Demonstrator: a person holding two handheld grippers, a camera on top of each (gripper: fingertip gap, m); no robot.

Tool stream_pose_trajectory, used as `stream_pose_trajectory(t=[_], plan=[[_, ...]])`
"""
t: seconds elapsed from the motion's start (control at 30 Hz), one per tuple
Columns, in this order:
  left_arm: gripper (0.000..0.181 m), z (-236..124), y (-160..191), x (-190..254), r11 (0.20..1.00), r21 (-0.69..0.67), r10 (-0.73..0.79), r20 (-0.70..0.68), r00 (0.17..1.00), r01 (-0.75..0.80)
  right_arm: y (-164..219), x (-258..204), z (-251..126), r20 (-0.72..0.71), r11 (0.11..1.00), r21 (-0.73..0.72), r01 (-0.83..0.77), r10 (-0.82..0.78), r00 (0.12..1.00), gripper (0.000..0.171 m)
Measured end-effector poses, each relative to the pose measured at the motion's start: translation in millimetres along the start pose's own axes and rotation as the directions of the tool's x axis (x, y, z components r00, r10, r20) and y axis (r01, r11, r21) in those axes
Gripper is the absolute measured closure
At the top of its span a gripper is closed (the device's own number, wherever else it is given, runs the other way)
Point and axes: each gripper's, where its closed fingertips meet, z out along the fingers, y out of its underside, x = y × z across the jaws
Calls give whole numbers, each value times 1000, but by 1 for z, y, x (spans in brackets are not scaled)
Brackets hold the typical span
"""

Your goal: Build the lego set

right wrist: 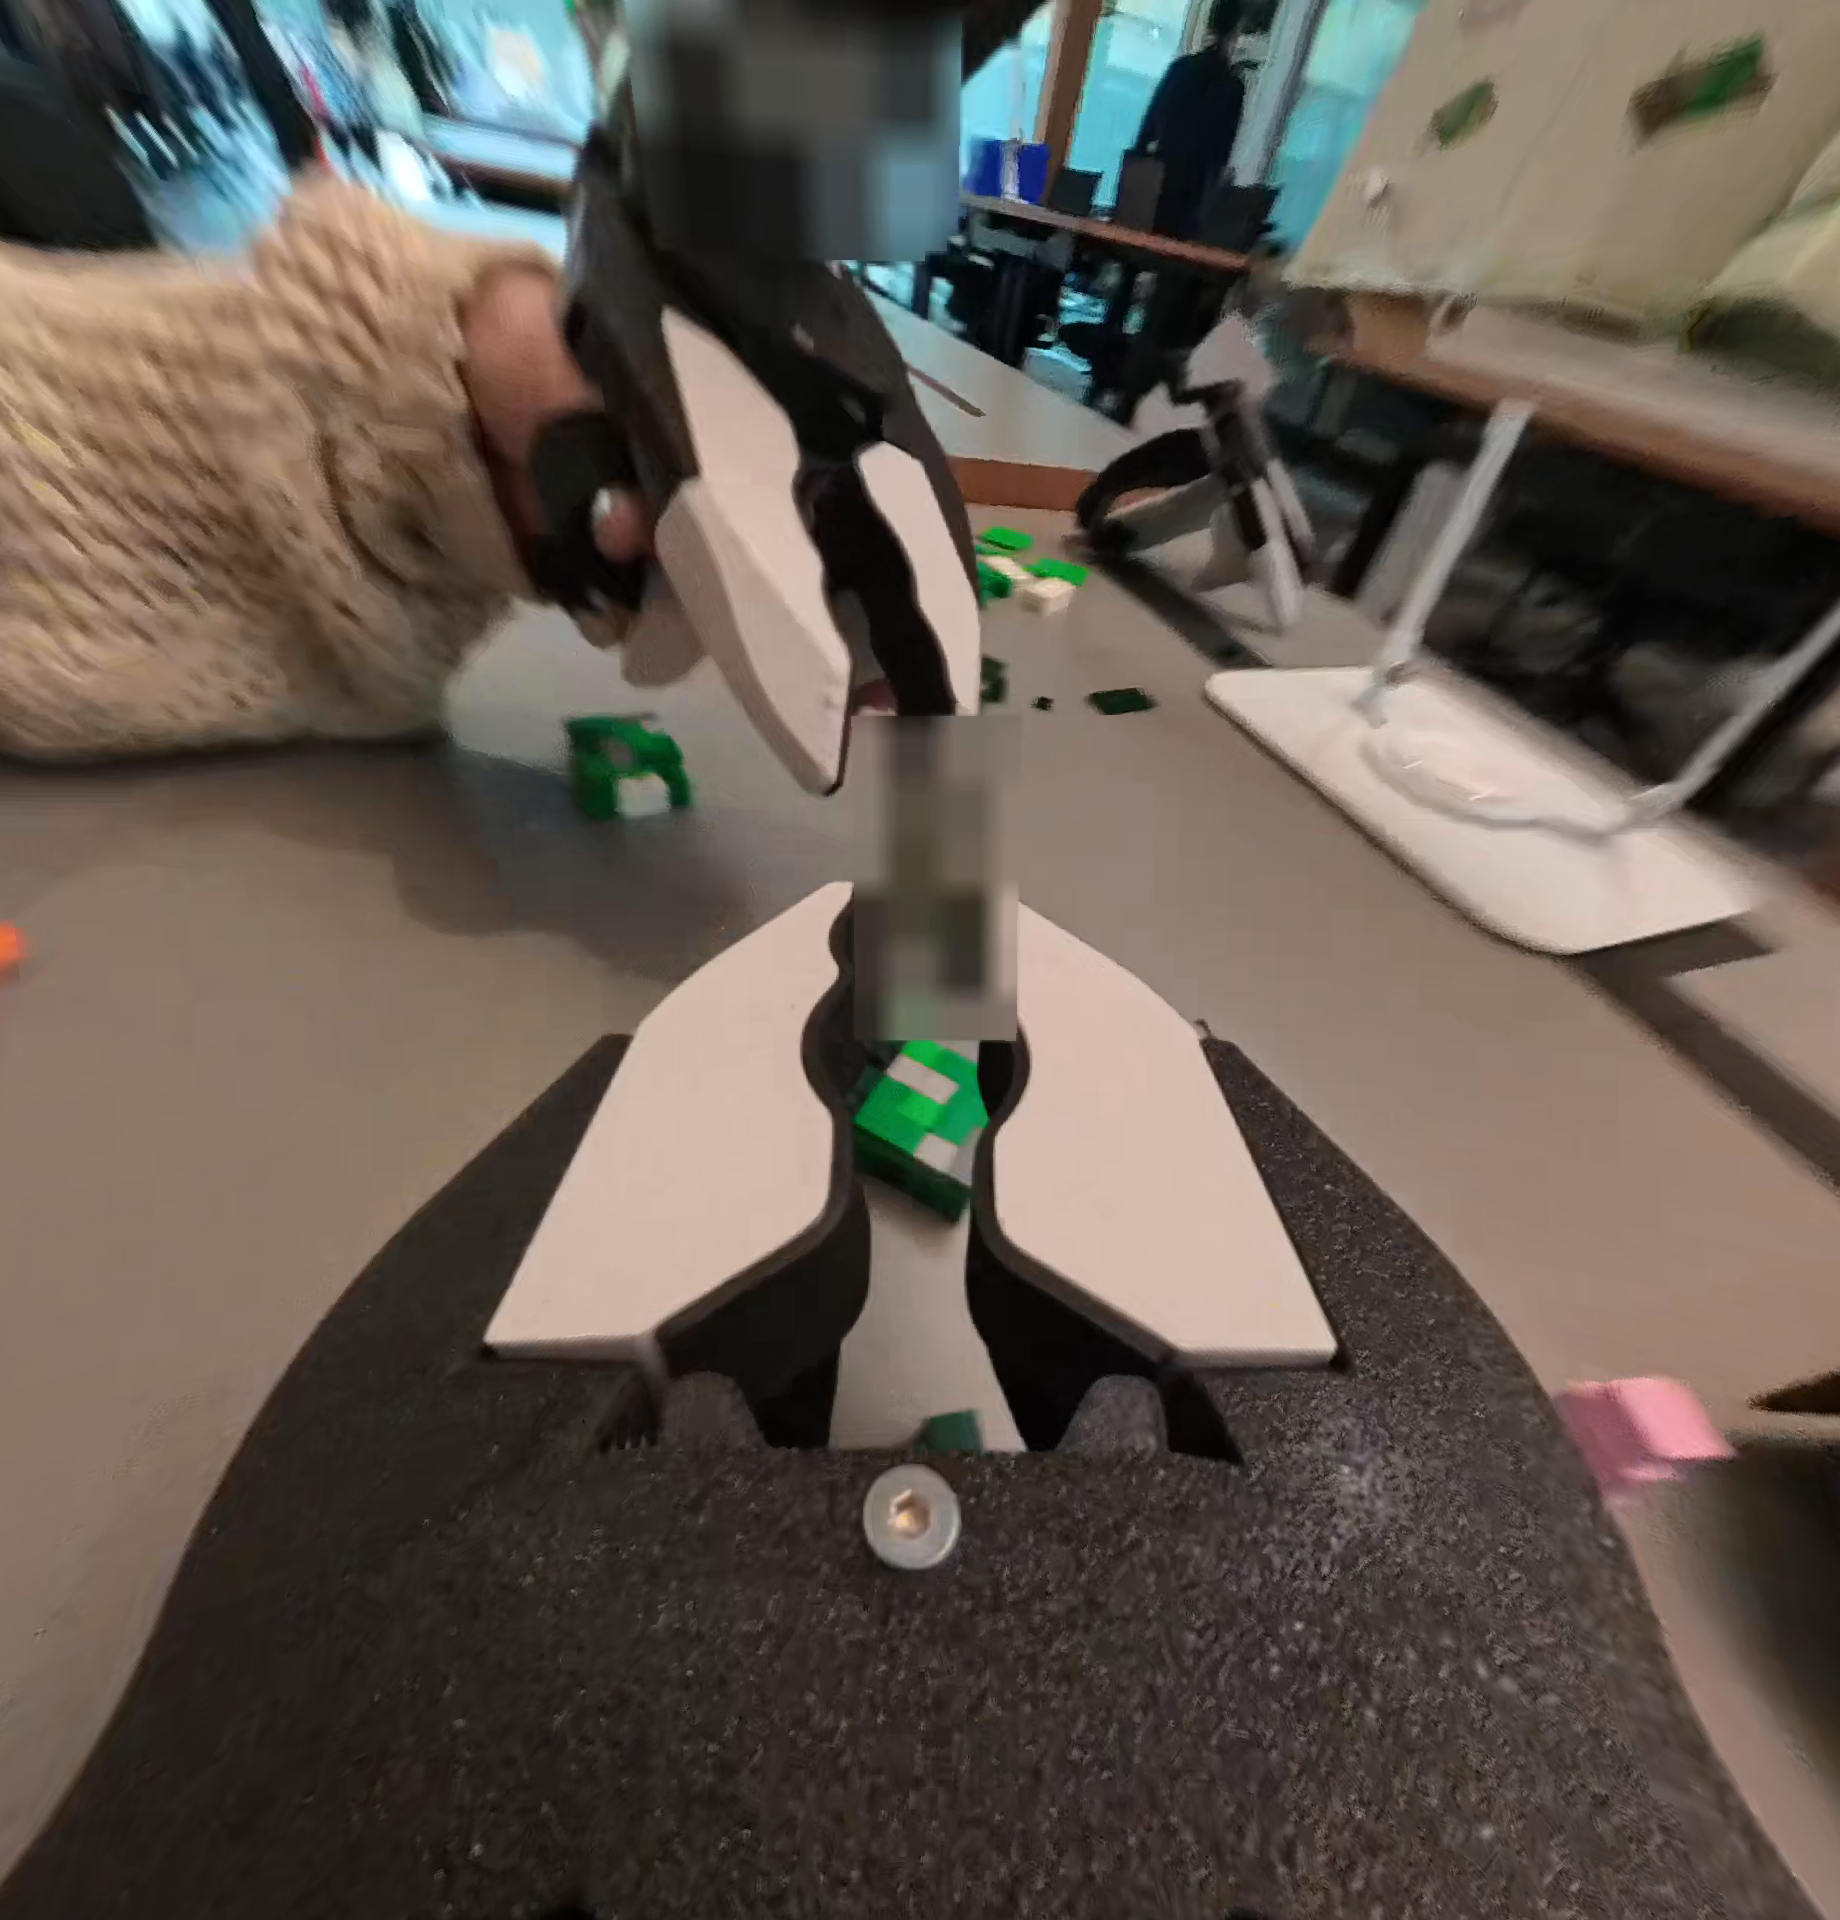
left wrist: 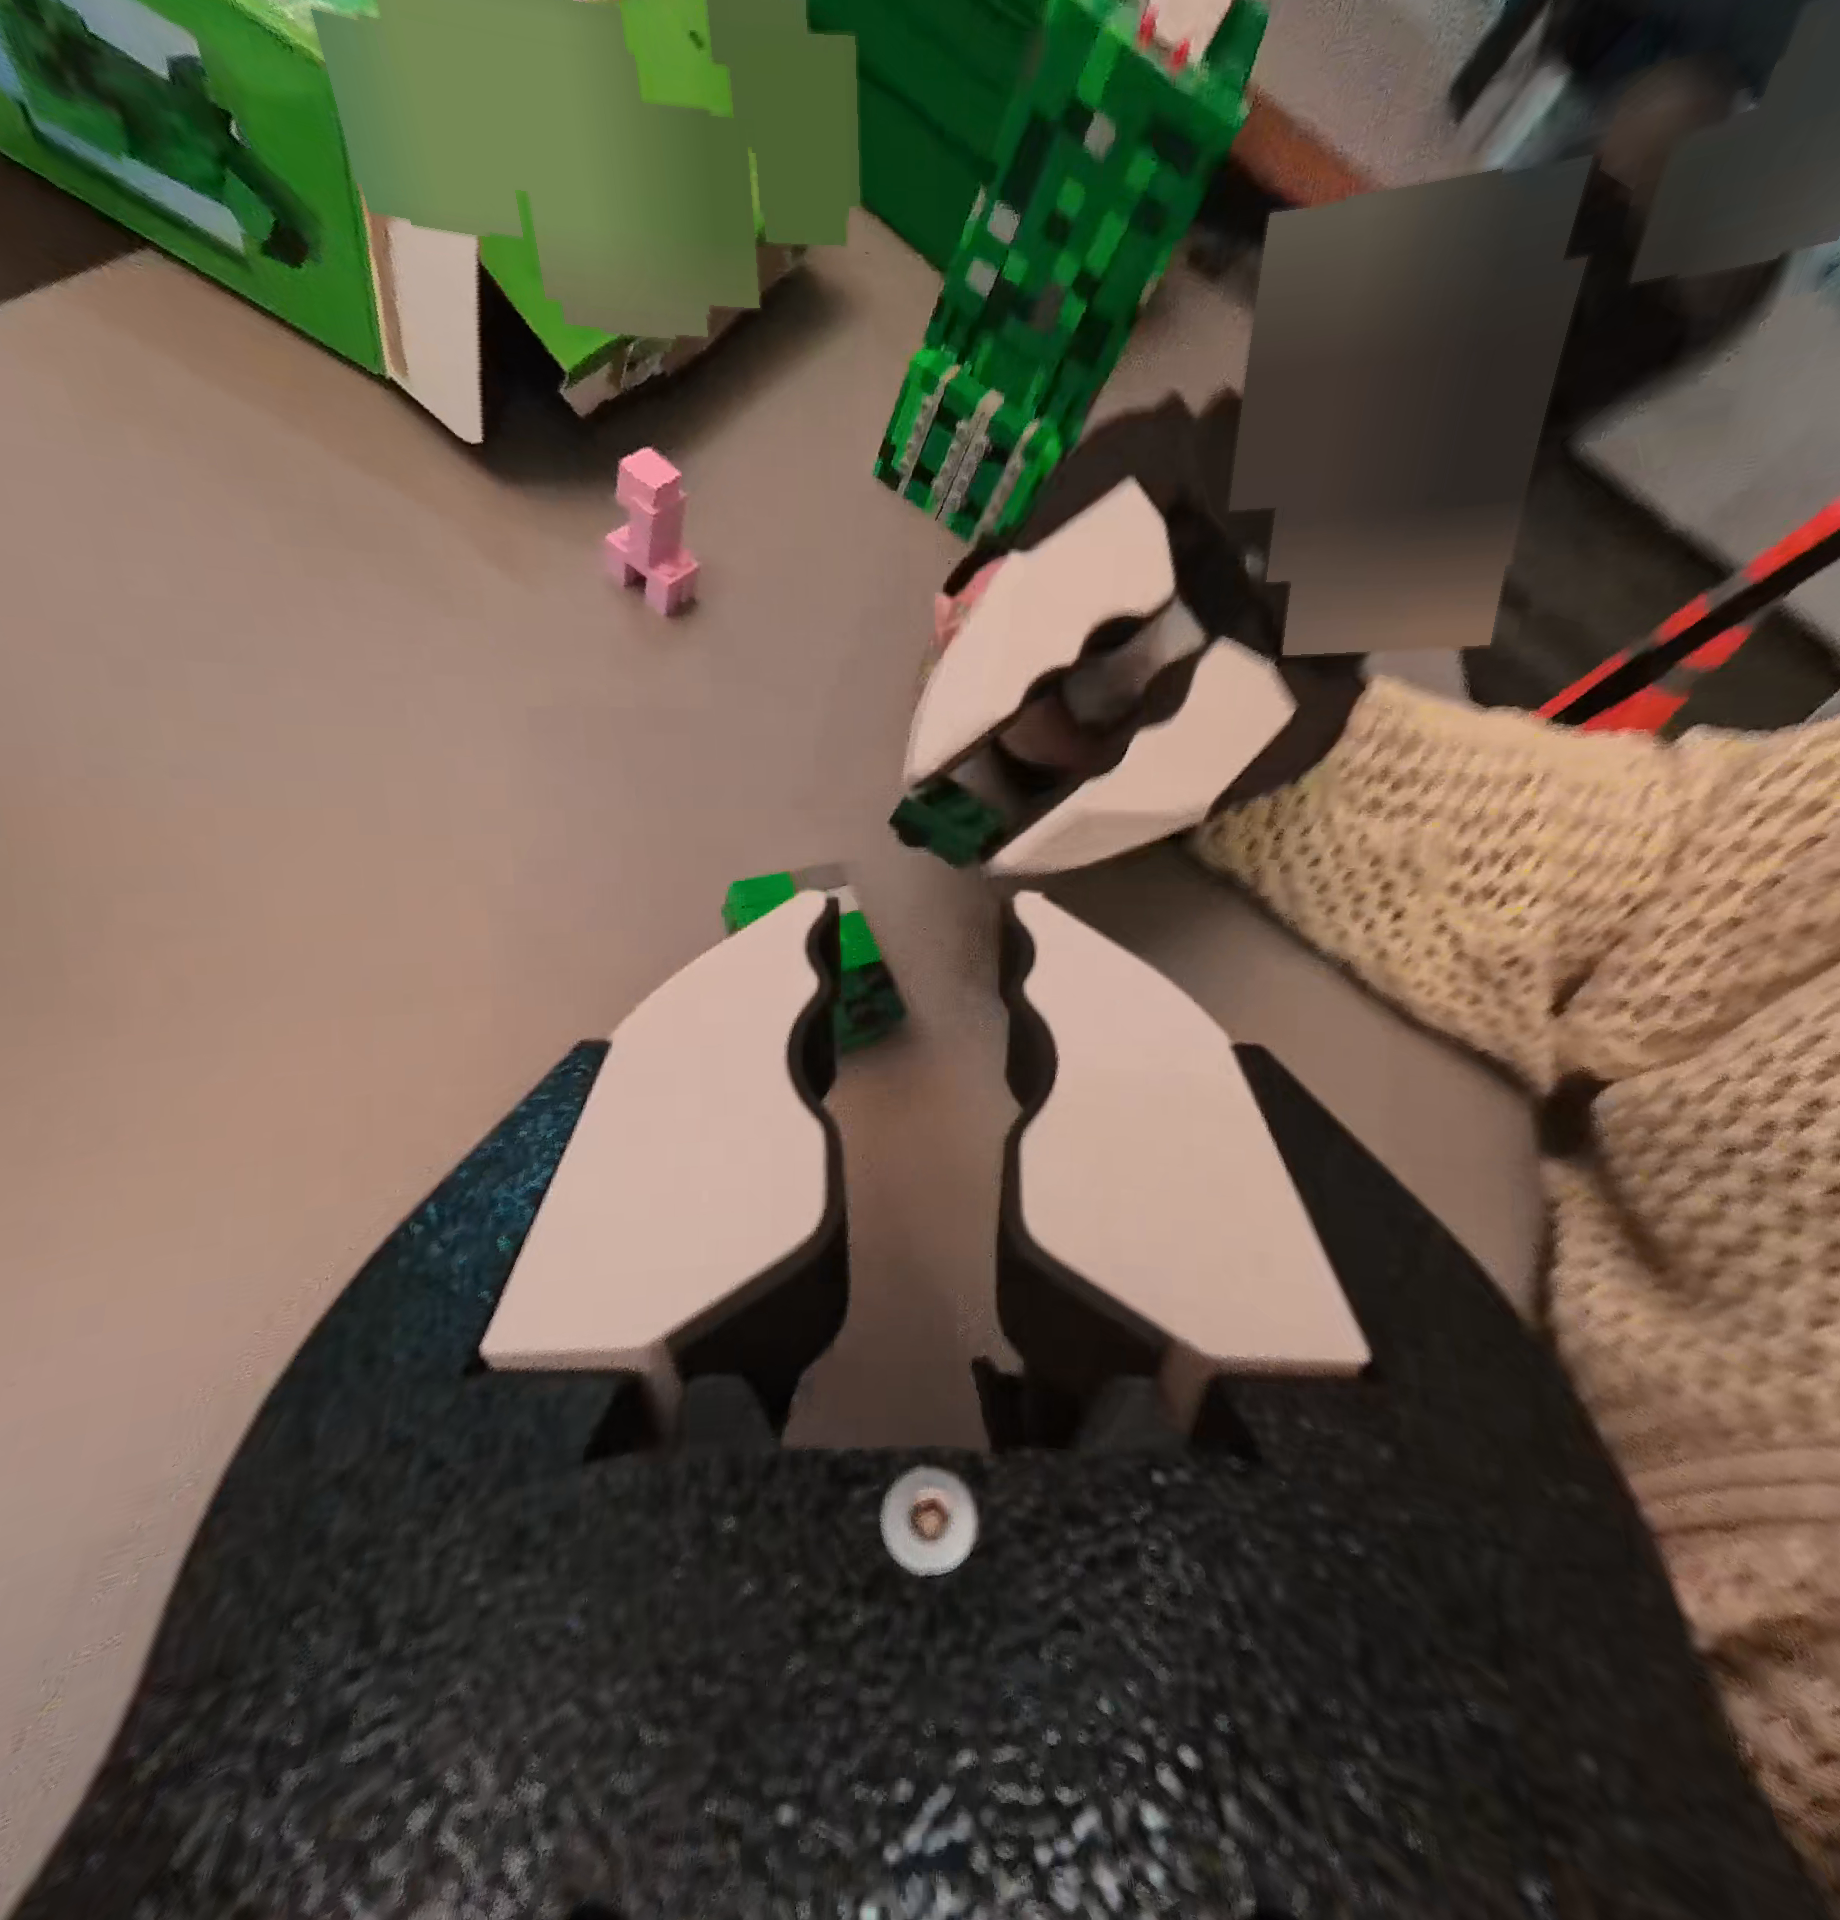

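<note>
Green lego block [right wrist: 921, 1127] over grey table [right wrist: 272, 1039], blurred room.

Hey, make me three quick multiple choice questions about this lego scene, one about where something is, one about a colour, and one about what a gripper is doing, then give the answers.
1. Where does the small pink figure stand?
A. On the table, apart from both grippers
B. Between the left gripper's fingers
C. On top of the green box

2. What colour is the tall brick build at the far side of the table?
A. Mostly red
B. Mostly green, with black and grey spots
C. Mostly blue

3. What is the right gripper doing?
A. Open, holding nothing
B. Shut on a dark green piece
C. Shut on the pink figure

Answers: 1 A, it stands alone on bare table; 2 B, green bricks cover it; 3 B, the piece sits pinched at its fingertips in the left wrist view.
</note>
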Motion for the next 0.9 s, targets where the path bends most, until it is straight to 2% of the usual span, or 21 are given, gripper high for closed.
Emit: stream_pose_trajectory(t=[0.07, 0.17, 0.3, 0.47, 0.6, 0.73, 0.77, 0.9], plan=[[150, -1, -5, 4, 997, 47, -62, -32, 998, 64, -3, 4, 0, -120, 977, -29, 211, -213, 970, 154], [148, -3, -8, 4, 994, 92, -55, -18, 998, 56, -15, 6, -3, -259, 880, -102, 464, -474, 842, 154], [157, -3, -15, 8, 989, 143, 36, 17, 999, -38, -21, 2, -3, -322, 747, -187, 638, -660, 679, 154], [160, 0, -15, 13, 988, 126, 89, 16, 996, -90, -25, 1, -6, -349, 613, -263, 745, -780, 519, 154], [160, 2, -14, 14, 989, 126, 74, -10, 997, -73, -25, 0, -6, -337, 537, -307, 785, -833, 438, 154], [163, 2, -14, 14, 988, 134, 79, -21, 997, -76, -24, -3, -4, -318, 494, -325, 807, -860, 398, 154], [169, 1, -14, 16, 986, 139, 93, -32, 995, -88, -24, -4, -3, -318, 484, -328, 811, -865, 388, 154], [172, -1, -15, 21, 971, 155, 188, -24, 982, -183, -28, -6, -4, -336, 482, -313, 818, -862, 380, 154]])
